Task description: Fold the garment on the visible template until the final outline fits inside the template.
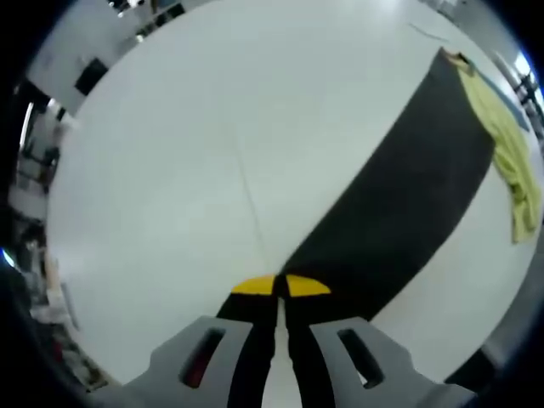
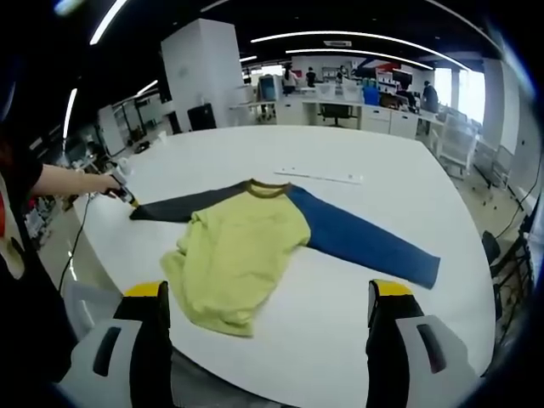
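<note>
Right gripper view: the shirt (image 2: 246, 251) is seen lying on the white tabletop (image 2: 382, 204), its yellow-green body rumpled and bunched toward the near edge, the collar at the far side of the body. From the shirt, a blue sleeve (image 2: 365, 240) is stretched flat to one side and a dark sleeve (image 2: 183, 206) to the other. The right tongs (image 2: 268, 314) are held spread wide above the near edge of the tabletop, just short of the shirt's hem, with nothing between them. At the cuff of the dark sleeve the left tongs (image 2: 121, 194) are seen in the person's hand (image 2: 100, 182). In the left gripper view the left tongs (image 1: 279, 286) are pressed together, and the dark sleeve (image 1: 399, 204) runs from their yellow tips back toward the shirt's body (image 1: 508, 161), so the cuff is judged to be pinched, though the actual contact is hidden by the tips. No template outline can be made out on the tabletop beside or under the shirt; a thin pale strip (image 2: 316, 177) lies beyond the collar. As far as can be judged, the folding has hardly begun: both sleeves are fully extended and the body is unfolded, only crumpled. Left to be done are the sleeves being brought in over the body and the body being folded down.
</note>
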A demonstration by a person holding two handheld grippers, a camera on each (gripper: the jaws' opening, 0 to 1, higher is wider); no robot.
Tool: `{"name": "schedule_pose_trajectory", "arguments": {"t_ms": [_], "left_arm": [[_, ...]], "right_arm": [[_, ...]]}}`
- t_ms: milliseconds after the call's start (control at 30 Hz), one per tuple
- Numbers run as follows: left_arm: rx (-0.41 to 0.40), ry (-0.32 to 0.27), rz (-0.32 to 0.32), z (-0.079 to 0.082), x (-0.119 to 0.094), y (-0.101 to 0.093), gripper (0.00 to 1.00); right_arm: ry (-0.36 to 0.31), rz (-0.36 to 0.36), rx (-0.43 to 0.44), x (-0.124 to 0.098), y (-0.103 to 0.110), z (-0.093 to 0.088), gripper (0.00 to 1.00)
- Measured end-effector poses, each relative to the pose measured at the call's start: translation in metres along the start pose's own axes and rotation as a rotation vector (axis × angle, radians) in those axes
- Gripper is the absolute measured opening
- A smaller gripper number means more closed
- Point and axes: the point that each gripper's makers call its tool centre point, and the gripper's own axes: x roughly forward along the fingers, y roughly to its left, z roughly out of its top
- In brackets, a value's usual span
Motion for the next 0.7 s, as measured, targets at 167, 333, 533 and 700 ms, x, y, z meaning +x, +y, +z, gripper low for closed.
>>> {"name": "schedule_pose_trajectory", "arguments": {"t_ms": [167, 333, 533, 700], "left_arm": [[0.029, 0.006, 0.010, 0.0014, 0.0032, 0.0024, 0.00], [0.025, 0.007, 0.013, 0.0018, 0.0051, 0.0049, 0.00], [0.028, 0.013, 0.021, 0.0008, 0.0057, 0.0060, 0.00], [0.031, 0.019, 0.041, 0.0005, 0.0044, 0.0093, 0.03]], "right_arm": [[0.003, 0.000, 0.004, -0.0003, 0.0002, -0.0021, 0.96], [0.000, -0.004, 0.005, -0.0015, -0.0008, -0.0015, 0.96], [-0.003, -0.004, 0.006, -0.0034, -0.0004, -0.0013, 0.96], [-0.006, -0.012, 0.010, -0.0085, -0.0017, -0.0032, 0.96]]}}
